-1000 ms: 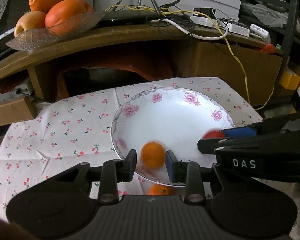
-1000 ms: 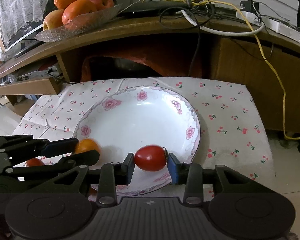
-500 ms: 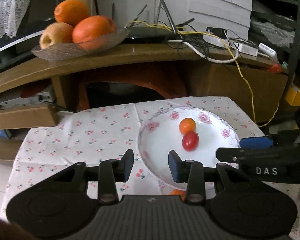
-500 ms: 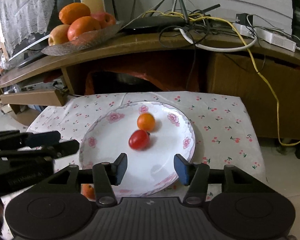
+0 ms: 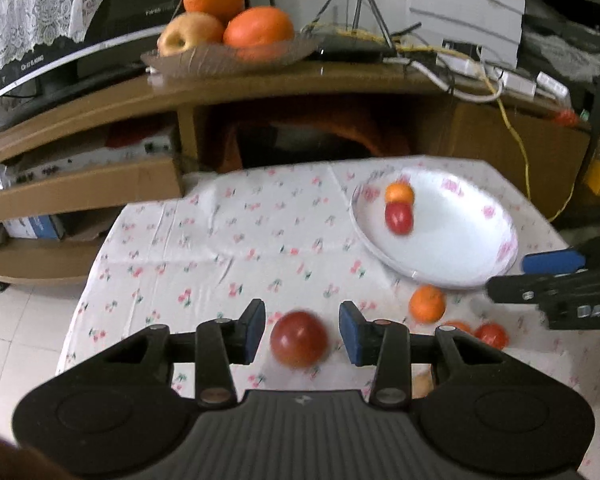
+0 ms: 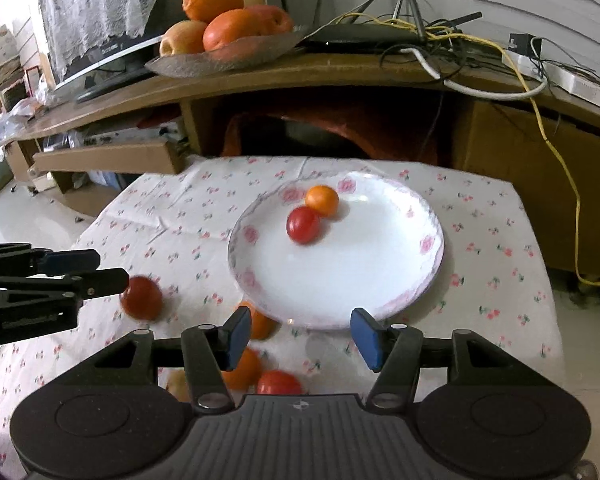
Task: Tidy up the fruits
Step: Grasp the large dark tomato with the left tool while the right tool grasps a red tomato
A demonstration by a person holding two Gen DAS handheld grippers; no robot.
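**Two fruits are on the plate, and the tools are going back for more**

The small orange and the small red tomato are now lying on the white plate, touching each other, in the upper middle of the right camera's picture. One second ago each tool was pinching one of them low over the plate. Now both are let go, so two fruits are done.

The left tool is pulling away from the plate, which is now sitting at the right of its picture. Its jaws have just been opening and are standing spread. A bigger red fruit is showing in the gap between them, low in the picture, on the flowery cloth of the table. The pads are not touching it. I think this tool is lining up to pick it next.

The right tool is backing off too. Its jaws have just been opening, and they are standing wide with nothing held. Only the near edge of the plate is showing between them.

More fruits are waiting on the cloth near the plate's low edge: another orange just beside the rim, and a red one a little lower. So the job is not finished. The big fruits in the glass bowl on the shelf, at the top of the picture, are far from the tools.
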